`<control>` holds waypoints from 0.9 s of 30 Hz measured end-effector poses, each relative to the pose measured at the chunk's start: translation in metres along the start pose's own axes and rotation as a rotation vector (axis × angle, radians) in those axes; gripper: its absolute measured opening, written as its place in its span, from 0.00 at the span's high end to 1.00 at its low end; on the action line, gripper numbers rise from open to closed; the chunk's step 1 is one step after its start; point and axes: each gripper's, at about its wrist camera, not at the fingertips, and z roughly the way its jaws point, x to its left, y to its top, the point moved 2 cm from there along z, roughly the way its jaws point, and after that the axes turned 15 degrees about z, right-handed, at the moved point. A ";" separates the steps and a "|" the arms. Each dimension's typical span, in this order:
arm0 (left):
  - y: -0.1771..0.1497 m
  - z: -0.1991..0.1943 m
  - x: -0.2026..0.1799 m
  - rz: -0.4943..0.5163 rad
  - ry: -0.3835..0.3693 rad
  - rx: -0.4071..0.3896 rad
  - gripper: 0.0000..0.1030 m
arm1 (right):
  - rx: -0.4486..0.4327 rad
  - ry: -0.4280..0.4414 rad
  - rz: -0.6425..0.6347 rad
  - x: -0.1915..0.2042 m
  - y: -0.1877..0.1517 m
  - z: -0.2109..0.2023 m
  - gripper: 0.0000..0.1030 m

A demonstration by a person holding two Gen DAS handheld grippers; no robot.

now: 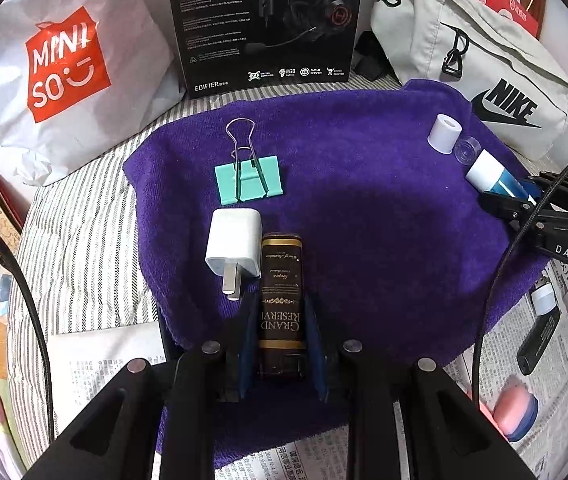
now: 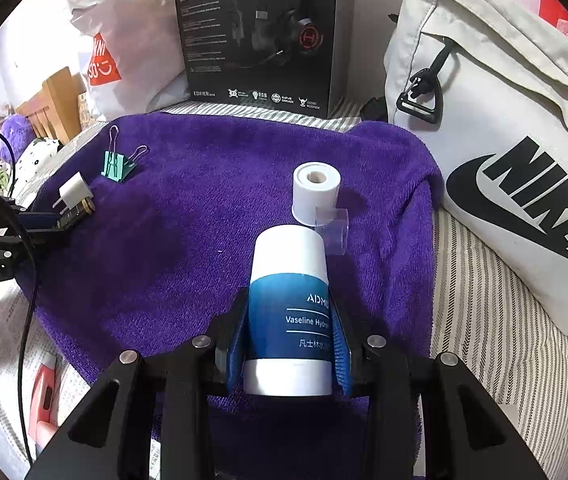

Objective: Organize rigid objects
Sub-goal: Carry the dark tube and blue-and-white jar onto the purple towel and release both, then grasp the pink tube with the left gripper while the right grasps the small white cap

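Striped bedding (image 1: 83, 216) covers the bed we work on, with a purple towel (image 1: 364, 240) spread over its middle and newspaper (image 1: 107, 376) under the near edge. From the left wrist view, a black headset box (image 1: 263, 24) stands at twelve o'clock behind the towel, a white shopping bag (image 1: 71, 68) slumps at ten o'clock, and a pale grey sling bag (image 1: 484, 68) lies at two o'clock, just beside the towel's far corner.

On the towel, a green binder clip (image 1: 248, 182) lies at eleven o'clock, its wire handles pointing away from us. A white charger plug (image 1: 235, 245) sits nearer us, touching the left side of the dark tin (image 1: 281, 304). Our left gripper (image 1: 281, 344) is clenched on that tin, blue pads (image 1: 248, 344) pressing its long sides.

In the right wrist view, our right gripper (image 2: 290, 344) grasps a blue-and-white cream tube (image 2: 290, 280), cap pointing away from us. Just beyond the cap, at twelve o'clock, a small white roll (image 2: 316, 192) stands upright with a clear plastic cap (image 2: 334, 232) touching it; the two sit close to the tube's tip.

Off the towel at four o'clock in the left view, a black stick-like device (image 1: 538, 340) and a pink case (image 1: 514, 418) rest on the newspaper.
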 end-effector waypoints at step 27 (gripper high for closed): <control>-0.025 -0.070 -0.045 -0.044 0.097 0.011 0.62 | -0.065 0.159 0.117 -0.017 0.006 -0.030 0.34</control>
